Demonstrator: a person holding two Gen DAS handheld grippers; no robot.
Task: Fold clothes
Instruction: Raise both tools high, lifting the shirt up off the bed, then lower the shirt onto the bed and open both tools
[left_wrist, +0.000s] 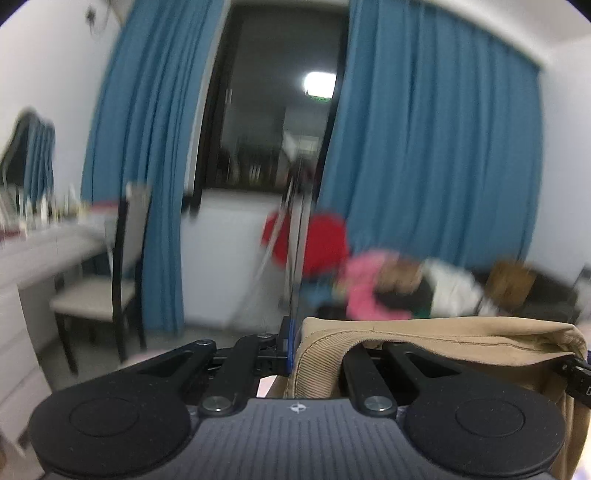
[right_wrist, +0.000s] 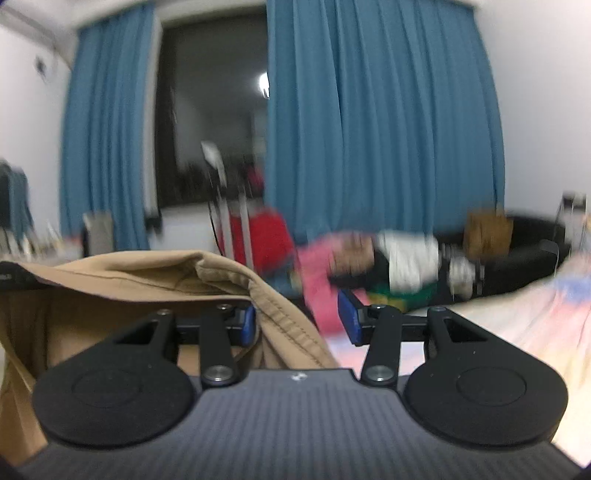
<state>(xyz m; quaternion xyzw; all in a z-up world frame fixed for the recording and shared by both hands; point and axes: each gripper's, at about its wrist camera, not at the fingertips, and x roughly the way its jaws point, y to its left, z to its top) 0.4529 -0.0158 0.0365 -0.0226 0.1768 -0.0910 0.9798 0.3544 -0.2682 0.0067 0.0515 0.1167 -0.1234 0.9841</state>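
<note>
A tan garment (left_wrist: 443, 334) hangs stretched between my two grippers, lifted high. In the left wrist view its ribbed edge drapes over the right finger of my left gripper (left_wrist: 295, 343), whose blue pads press together on the cloth. In the right wrist view the same tan garment (right_wrist: 122, 273) fills the lower left and folds over the left finger of my right gripper (right_wrist: 299, 319). Its blue pads (right_wrist: 349, 319) stand apart with cloth lying between them. Both views are blurred by motion.
A pile of pink, white, red and green clothes (right_wrist: 354, 258) lies on a dark sofa (right_wrist: 535, 251) under blue curtains (right_wrist: 369, 110). A light bed sheet (right_wrist: 517, 314) is at lower right. A chair (left_wrist: 107, 291) and white desk (left_wrist: 33, 254) stand at left.
</note>
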